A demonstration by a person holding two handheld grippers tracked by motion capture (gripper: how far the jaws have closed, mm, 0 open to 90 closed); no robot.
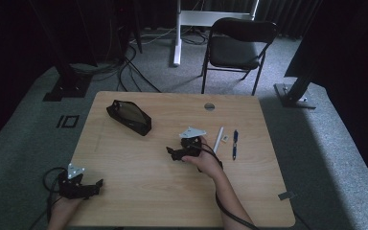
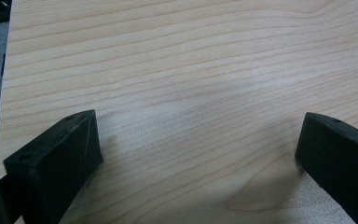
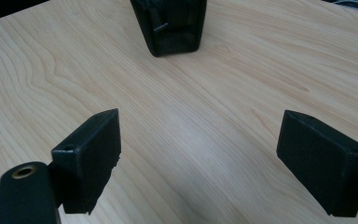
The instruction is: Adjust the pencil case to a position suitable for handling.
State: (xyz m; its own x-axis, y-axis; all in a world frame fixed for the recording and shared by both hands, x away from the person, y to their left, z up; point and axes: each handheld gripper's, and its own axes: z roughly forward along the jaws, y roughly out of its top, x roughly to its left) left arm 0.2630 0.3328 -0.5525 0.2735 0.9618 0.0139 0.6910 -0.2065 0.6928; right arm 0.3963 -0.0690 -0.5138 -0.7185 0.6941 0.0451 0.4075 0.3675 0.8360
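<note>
High view: right tool (image 1: 174, 154), jaws spread, faces black pouch (image 1: 129, 117); pens (image 1: 235, 143) lie behind; left tool (image 1: 92, 188) spread.

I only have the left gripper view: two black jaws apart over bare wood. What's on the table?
Observer: A black pouch lies toward the far left of the table, unzipped.
Operator: Where's the right gripper?
Observer: The right gripper is mid-table, jaws apart, pointed toward the pouch; the pouch's end shows ahead of its jaws in the right gripper view.
Operator: Anything else out there?
Observer: A white pen, a blue pen and a small pale item between them, right of that gripper.
</note>
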